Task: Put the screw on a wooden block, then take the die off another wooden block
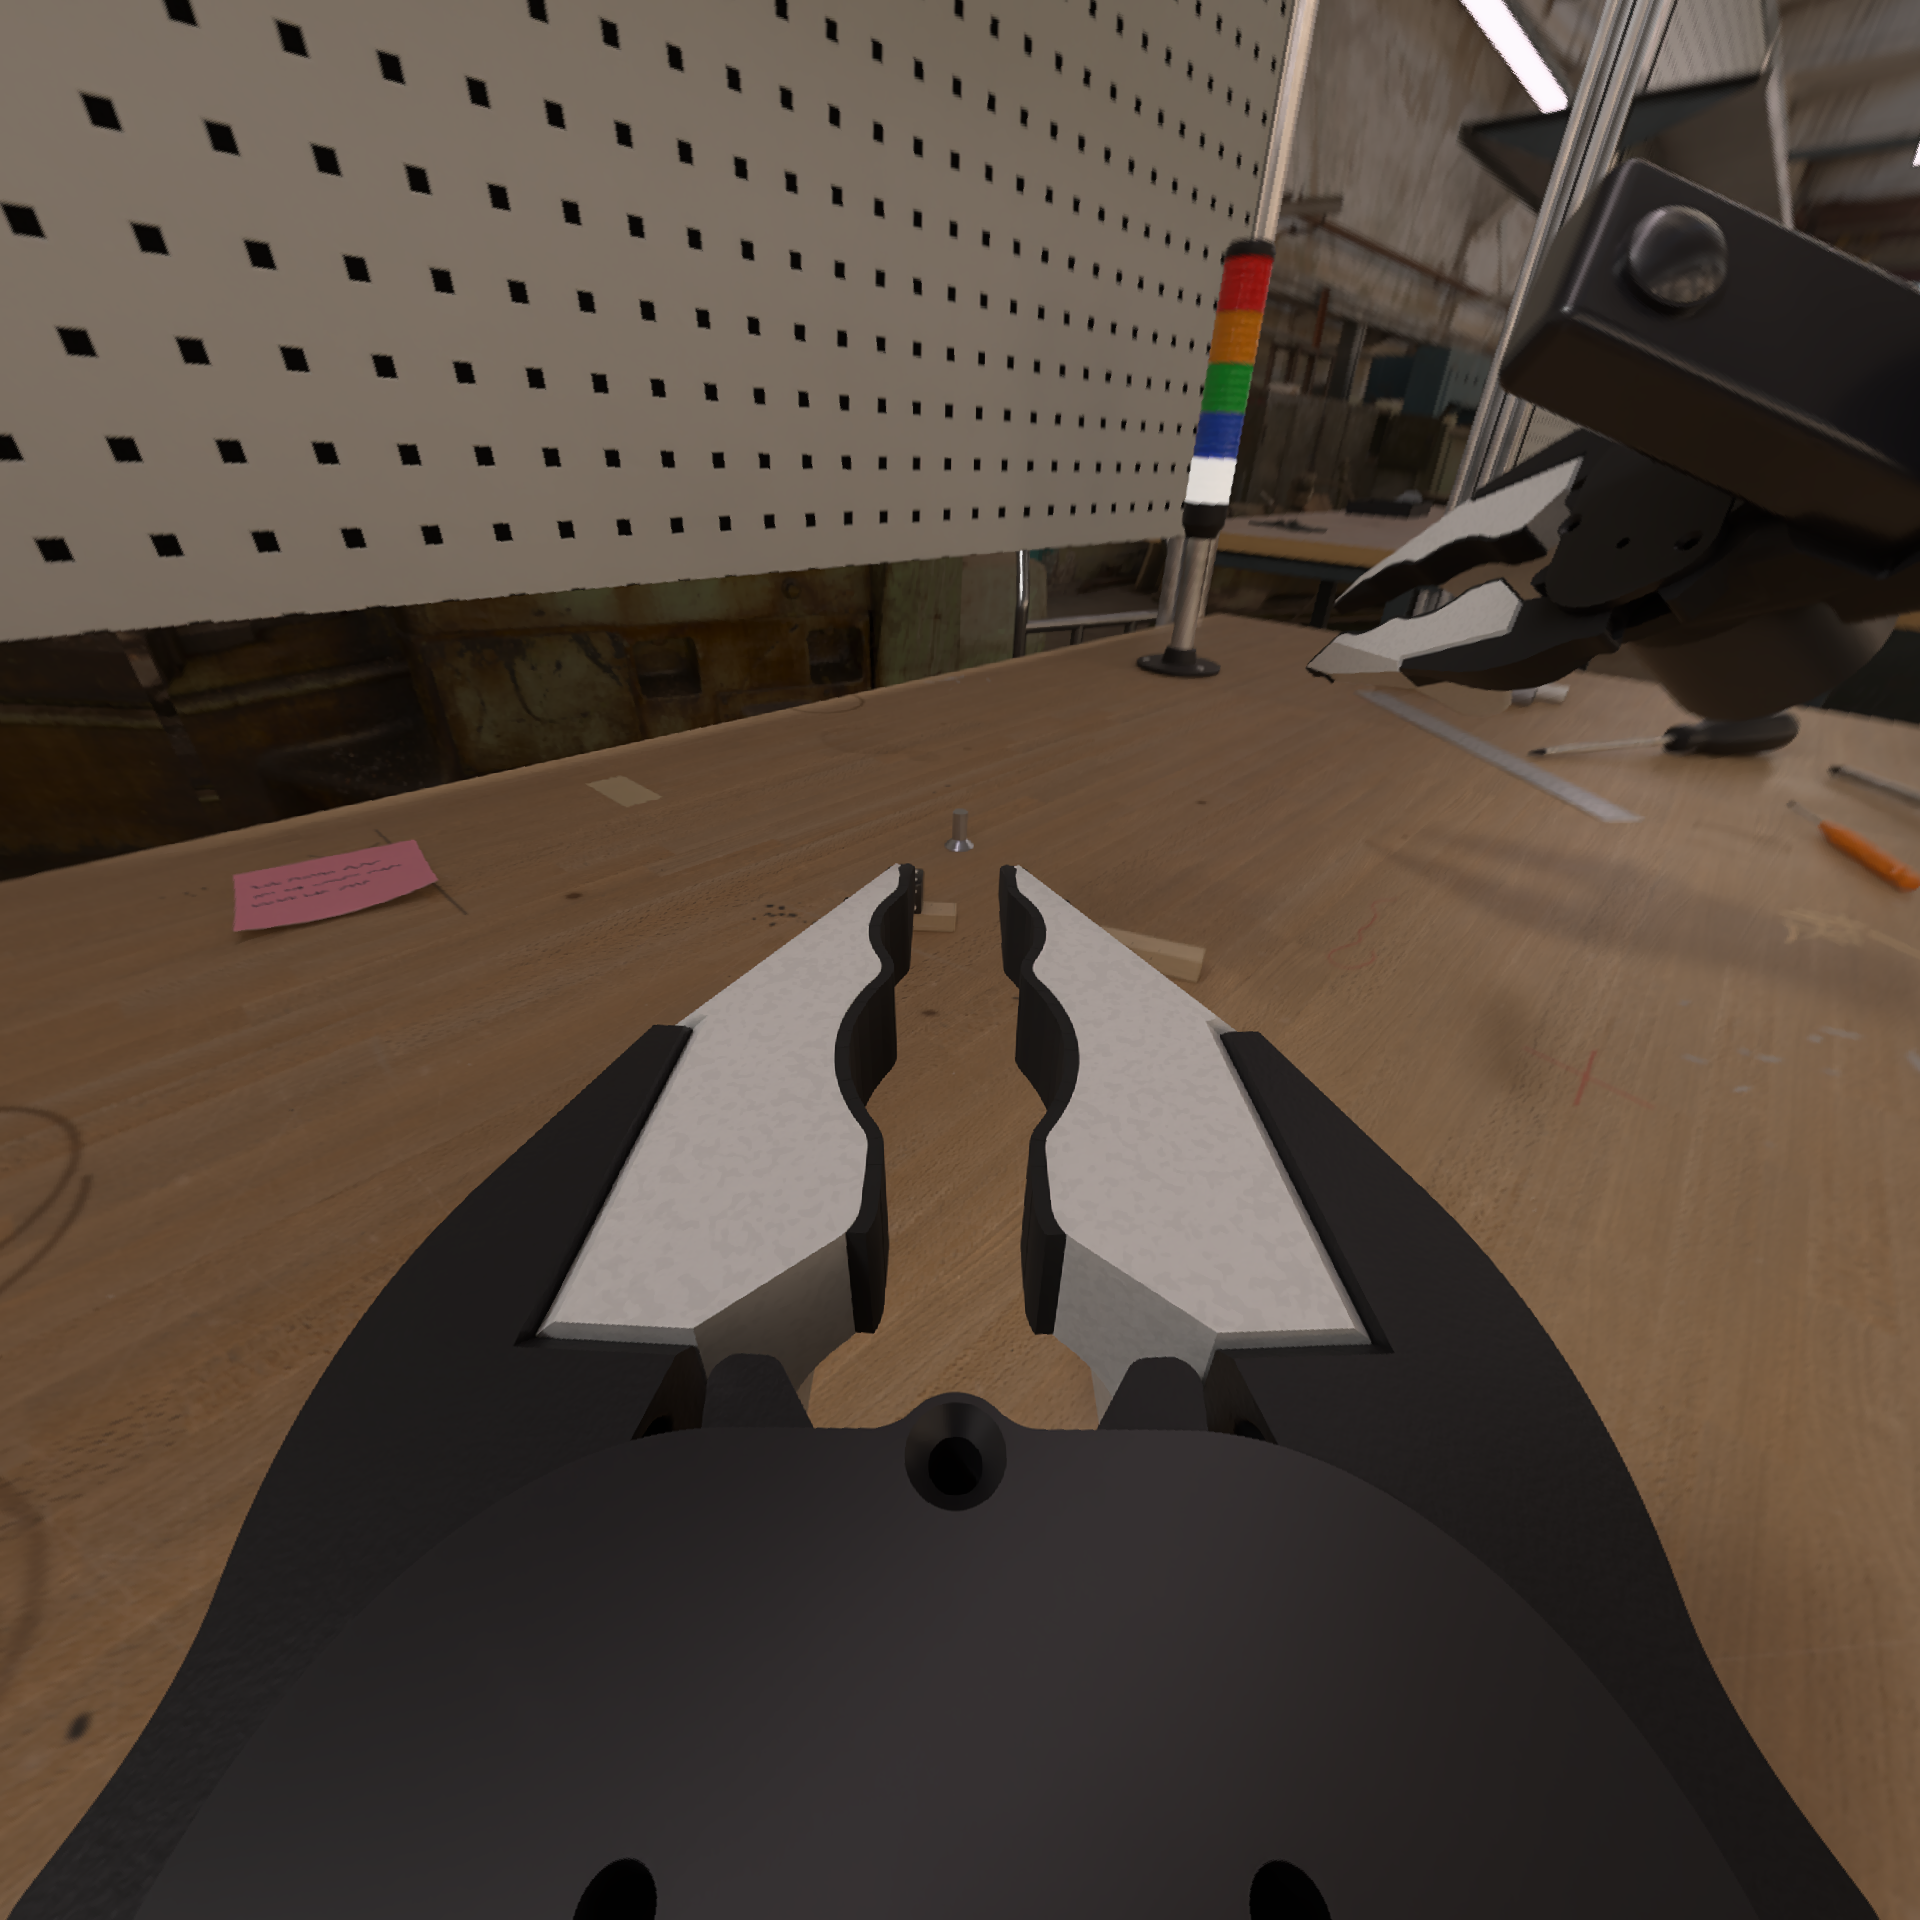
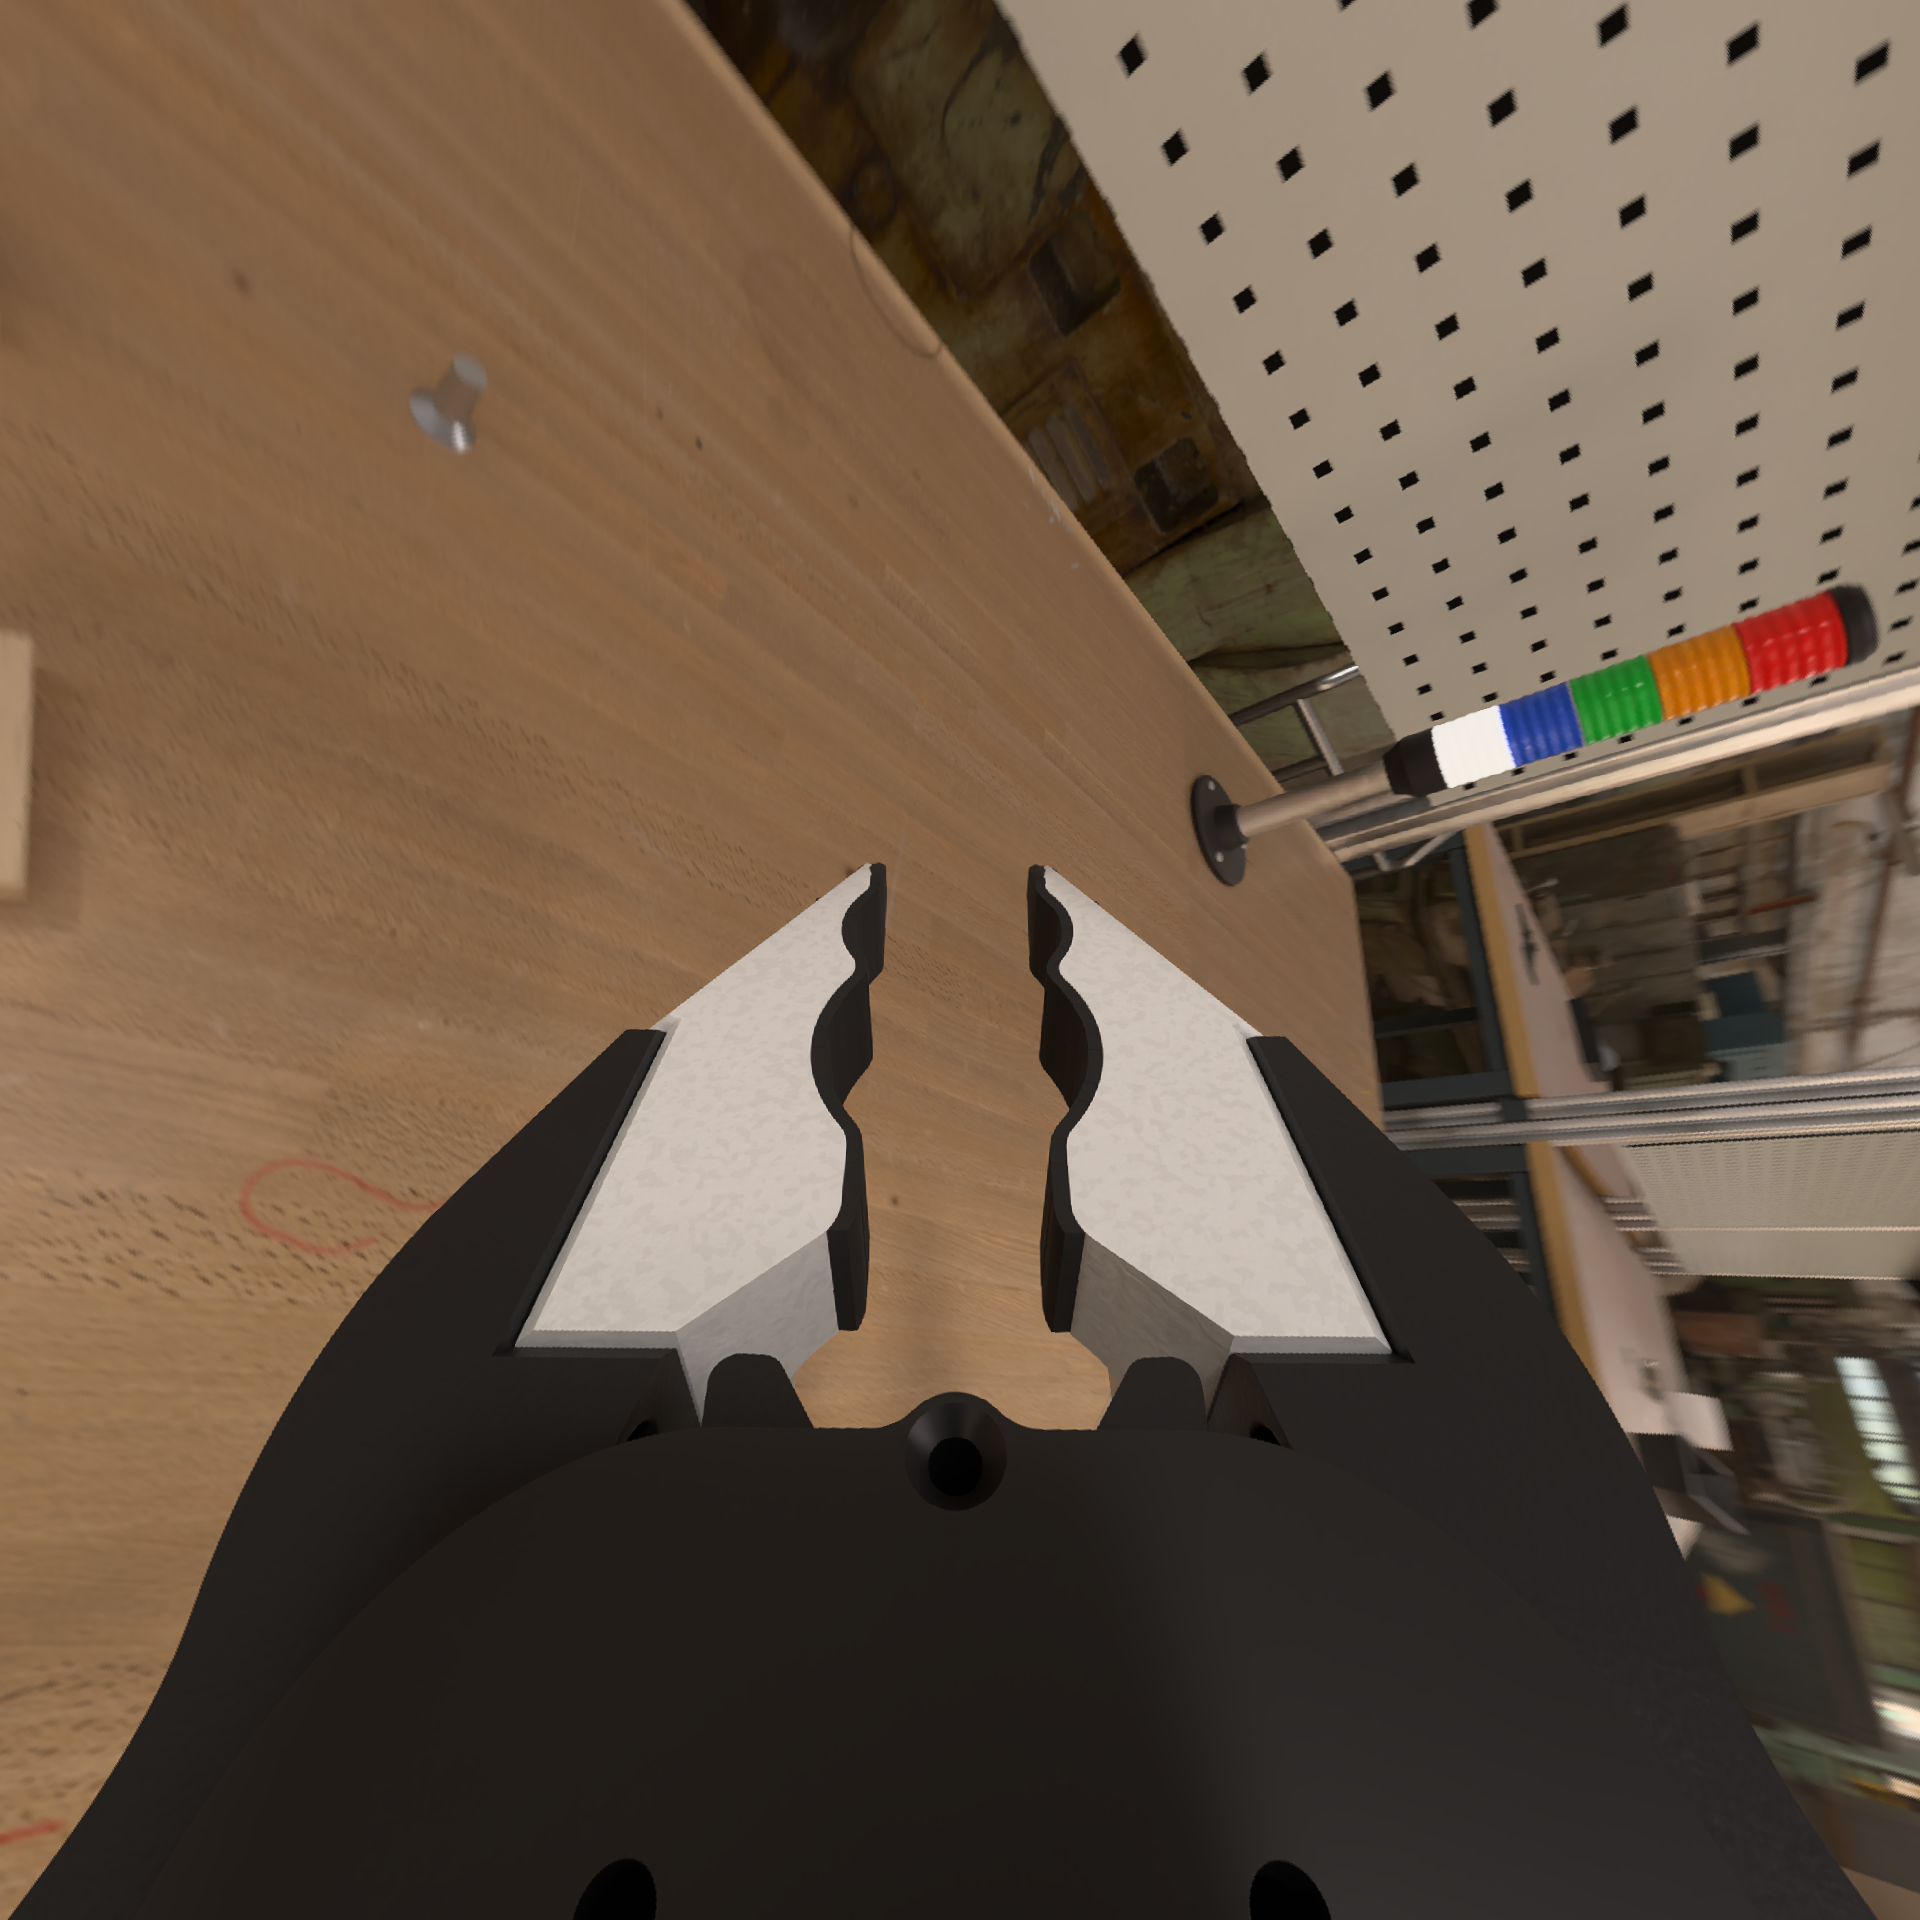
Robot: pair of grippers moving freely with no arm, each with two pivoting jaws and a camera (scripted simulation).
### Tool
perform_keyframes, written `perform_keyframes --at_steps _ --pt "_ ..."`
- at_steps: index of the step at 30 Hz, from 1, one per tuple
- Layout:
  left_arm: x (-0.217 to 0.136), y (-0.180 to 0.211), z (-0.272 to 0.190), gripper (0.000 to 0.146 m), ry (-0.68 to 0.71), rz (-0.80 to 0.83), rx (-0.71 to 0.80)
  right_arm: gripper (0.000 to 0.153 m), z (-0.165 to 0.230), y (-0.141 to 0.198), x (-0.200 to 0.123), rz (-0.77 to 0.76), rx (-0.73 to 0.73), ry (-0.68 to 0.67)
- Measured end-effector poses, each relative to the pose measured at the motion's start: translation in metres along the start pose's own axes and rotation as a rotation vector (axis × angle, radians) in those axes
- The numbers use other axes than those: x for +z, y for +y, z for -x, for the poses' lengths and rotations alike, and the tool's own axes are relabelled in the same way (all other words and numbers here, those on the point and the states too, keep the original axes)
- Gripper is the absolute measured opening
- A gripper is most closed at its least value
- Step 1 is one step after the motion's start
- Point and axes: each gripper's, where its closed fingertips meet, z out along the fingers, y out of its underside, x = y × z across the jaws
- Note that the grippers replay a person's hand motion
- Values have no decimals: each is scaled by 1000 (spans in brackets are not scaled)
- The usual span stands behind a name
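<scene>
here the screw (image 1: 959,832) stands head down, shank up; both grippers' jaws apart.

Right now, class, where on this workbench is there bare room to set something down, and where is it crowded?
Free: the bare bench between the pink note and the left gripper. Crowded: ahead of its tips, around the screw and wooden blocks, and far right by the screwdrivers and ruler.
</scene>
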Motion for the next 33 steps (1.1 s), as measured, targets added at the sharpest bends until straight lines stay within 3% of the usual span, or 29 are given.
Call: perform_keyframes --at_steps 2,4,5,7,9,10,14,17,20,23,25,28,33 --pt "-2 -1 1 16 4 -19 -46 27 -5 -8 -4 -42 57 12" --pt "-3 -1 0 16 16 -22 -78 26 0 -40 -21 -196 56 39" --pt "-3 -2 1 16 18 -22 -82 23 12 -66 -34 -325 82 -14" --pt "-4 -2 1 16 14 -23 -85 20 47 -117 -56 -526 195 -280" --pt "-5 -2 -1 16 29 -20 -88 20 76 -141 -42 -400 270 -536" --pt "-5 -2 -3 16 42 -15 -88 22 82 -145 -21 -287 304 -574" --pt "-10 -3 -10 17 87 -14 -83 33 100 -130 63 88 323 -516" --pt "-13 -9 -16 17 122 -51 -95 22 102 -111 95 127 215 -359" --pt "-16 -8 -18 17 141 -52 -98 20 88 -100 107 113 219 -307" --pt "-17 -12 -18 17 158 -68 -153 22 99 -108 105 99 375 -520" --pt "-15 -13 -19 17 174 -73 -179 34 115 -99 106 196 439 -655" --pt "-14 -11 -19 17 172 -59 -159 46 128 -81 118 314 429 -637" --pt "-11 -5 -17 17 155 -38 -146 38 131 -74 124 326 474 -627"
